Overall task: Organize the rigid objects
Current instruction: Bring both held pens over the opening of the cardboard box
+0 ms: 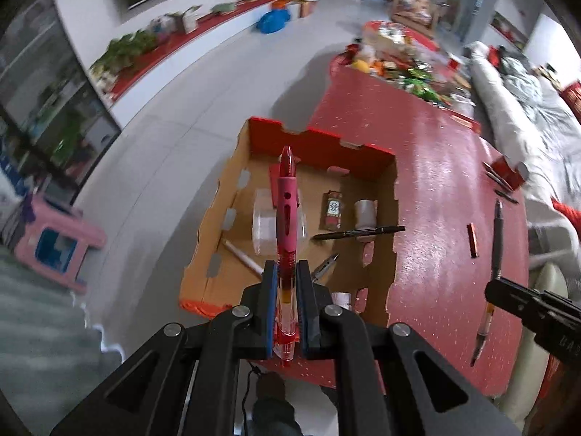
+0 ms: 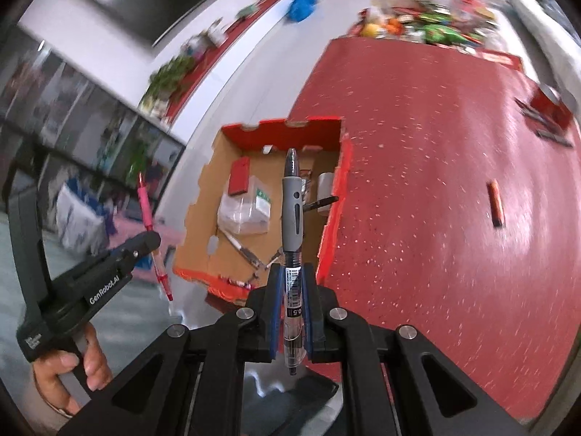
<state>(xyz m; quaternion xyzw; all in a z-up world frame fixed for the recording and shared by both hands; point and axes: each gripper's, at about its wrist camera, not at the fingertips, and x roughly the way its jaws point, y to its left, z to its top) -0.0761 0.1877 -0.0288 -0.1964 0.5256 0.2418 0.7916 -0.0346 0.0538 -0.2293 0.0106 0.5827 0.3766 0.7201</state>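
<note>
My left gripper (image 1: pixel 287 272) is shut on a red pen (image 1: pixel 286 196), held lengthwise above an open cardboard box (image 1: pixel 232 189) at the edge of the red table (image 1: pixel 435 181). My right gripper (image 2: pixel 292 272) is shut on a black pen with a grey grip (image 2: pixel 292 210), over the box's (image 2: pixel 203 196) right side. Inside the box lie a clear plastic container (image 1: pixel 265 225), a black pen (image 1: pixel 359 232), a small red packet (image 1: pixel 332 209), a pale cylinder (image 1: pixel 365 212) and a white pen (image 1: pixel 241 254). The right wrist view shows the left gripper (image 2: pixel 152 238) with its red pen (image 2: pixel 145 207) at left.
A small orange-brown stick (image 2: pixel 495 203) lies on the table right of the box. Several pens and a red box (image 1: pixel 504 174) sit near the table's right edge. Clutter (image 1: pixel 406 61) fills the far end. A pink stool (image 1: pixel 54 243) stands on the floor. A hand (image 2: pixel 72 363) grips the left handle.
</note>
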